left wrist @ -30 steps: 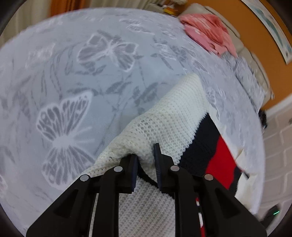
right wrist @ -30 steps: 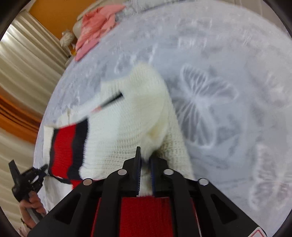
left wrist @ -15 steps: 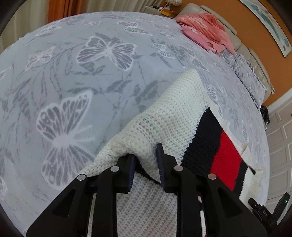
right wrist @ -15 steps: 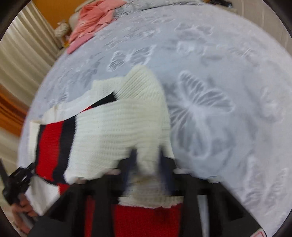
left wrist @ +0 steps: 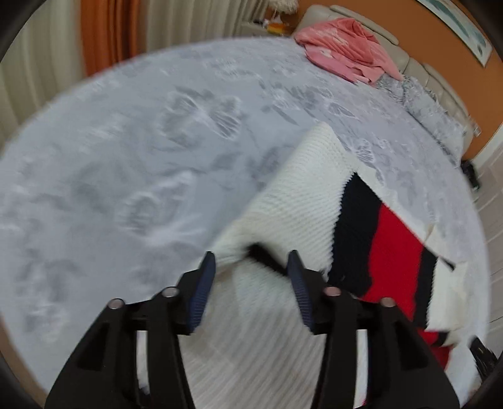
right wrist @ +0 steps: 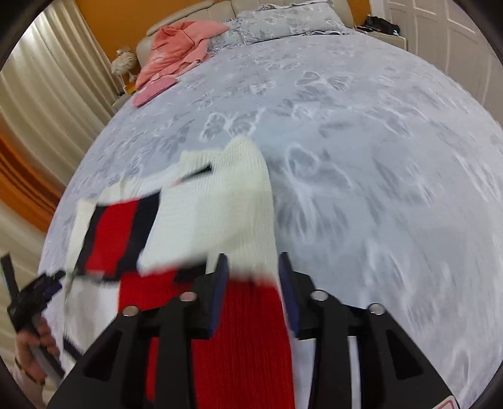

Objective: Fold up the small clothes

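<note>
A white knit sweater (left wrist: 292, 201) with black and red stripes lies folded over itself on the grey butterfly bedspread (left wrist: 125, 151). My left gripper (left wrist: 251, 264) is open, jaws wide apart over the white folded edge, holding nothing. In the right wrist view the same sweater (right wrist: 226, 201) lies ahead, its red band under the fingers. My right gripper (right wrist: 253, 267) is open above it, with nothing held. The left gripper and the hand on it show at the lower left of the right wrist view (right wrist: 31, 299).
Pink clothes (left wrist: 345, 56) lie heaped at the head of the bed by a beige headboard (left wrist: 418, 66); they also show in the right wrist view (right wrist: 176, 53). Grey pillows (right wrist: 283, 19) sit beside them. Curtains (left wrist: 132, 31) hang beyond the bed's edge.
Both grippers were shut on the sweater's edge and have opened, letting the fold drop onto the garment. Both have pulled back and up a little.
</note>
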A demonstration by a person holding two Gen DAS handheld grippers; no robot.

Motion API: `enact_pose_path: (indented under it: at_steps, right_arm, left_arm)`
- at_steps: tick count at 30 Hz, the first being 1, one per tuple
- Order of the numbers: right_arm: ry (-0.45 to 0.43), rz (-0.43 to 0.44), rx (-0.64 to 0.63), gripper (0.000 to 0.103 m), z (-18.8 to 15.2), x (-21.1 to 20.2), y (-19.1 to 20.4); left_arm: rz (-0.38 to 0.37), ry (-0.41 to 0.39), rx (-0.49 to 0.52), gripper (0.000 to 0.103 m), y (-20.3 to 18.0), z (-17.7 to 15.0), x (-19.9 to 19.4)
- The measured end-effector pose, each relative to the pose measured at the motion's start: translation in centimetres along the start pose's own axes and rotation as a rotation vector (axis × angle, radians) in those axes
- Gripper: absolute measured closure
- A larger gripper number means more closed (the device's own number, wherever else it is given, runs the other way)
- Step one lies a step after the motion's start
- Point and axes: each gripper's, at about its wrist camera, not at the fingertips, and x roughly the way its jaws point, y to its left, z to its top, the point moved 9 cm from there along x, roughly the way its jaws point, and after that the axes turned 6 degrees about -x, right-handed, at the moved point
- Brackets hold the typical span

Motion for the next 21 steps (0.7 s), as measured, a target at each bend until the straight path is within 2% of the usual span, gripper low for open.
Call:
enact_pose_path:
  at_steps: [3,8,11,12,13,16,17,19,20,21]
  right_arm:
    - [0.056,-0.007,0.007,0.061,-6.3,-3.2,-0.5]
    - [0.148,-0.006,0.032,0.059,-13.9,-5.9,-1.3]
    - [0.216,0.039,0.063,0.049,-17.6,-6.7,-1.1]
    - [0.248,0.074,0.079,0.048,-18.9,-6.9,-0.9]
    - [0.269,0.093,0.083,0.047,-19.8,-7.0,-0.7]
    - [0.308,0.123,0.095,0.044,-21.5,-7.0,-0.2]
    - [0.316,0.132,0.107,0.043,-21.9,-6.7,-0.2]
    - [0.335,0.14,0.138,0.042,-22.6,-5.9,-0.3]
    - [0.343,0.146,0.149,0.042,-22.7,-5.5,-0.4]
    - [0.349,0.154,0.157,0.04,-22.6,-5.3,-0.4]
  left_arm:
    - [0.013,-0.002,0.034,0.052,0.7,-1.0,-2.7]
    - [0.056,-0.012,0.099,0.044,2.6,-3.2,-7.2]
    - [0.065,0.019,0.118,0.034,4.1,-5.0,-9.0]
    - [0.065,0.039,0.123,0.025,4.4,-5.7,-9.2]
    - [0.061,0.089,0.132,0.016,5.2,-6.8,-9.3]
    - [0.042,0.264,0.113,0.012,7.6,-10.4,-8.2]
    - [0.037,0.341,0.069,0.012,9.1,-12.0,-7.4]
    - [0.046,0.443,-0.035,0.012,11.5,-14.1,-5.9]
    - [0.037,0.485,-0.09,0.012,12.4,-14.9,-5.1]
    - [0.016,0.495,-0.127,0.011,13.0,-15.4,-4.7]
